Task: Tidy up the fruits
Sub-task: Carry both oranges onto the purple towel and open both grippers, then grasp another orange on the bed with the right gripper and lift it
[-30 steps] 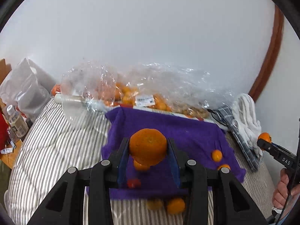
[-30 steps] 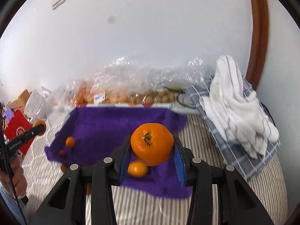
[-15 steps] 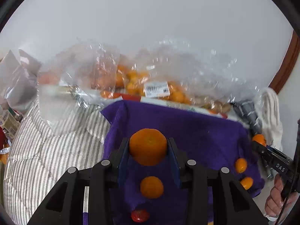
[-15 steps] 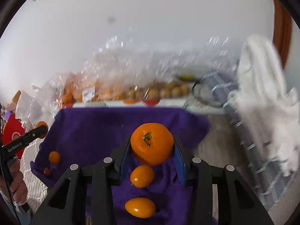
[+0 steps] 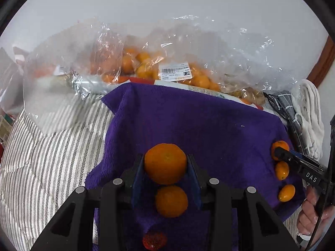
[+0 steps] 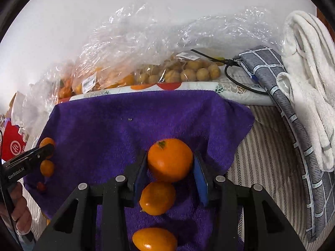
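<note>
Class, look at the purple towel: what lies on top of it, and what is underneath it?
On the purple towel lie small oranges and a red berry. Around it shows striped bedding; whatever lies directly under it is covered.

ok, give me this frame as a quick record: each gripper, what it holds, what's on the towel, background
left gripper: shut on an orange
right gripper: shut on a stemmed orange
purple towel: spread on striped bedding
loose fruit on towel: small orange, two small oval fruits, strawberry
behind towel: clear plastic bags of fruit
right side: white towel
</note>
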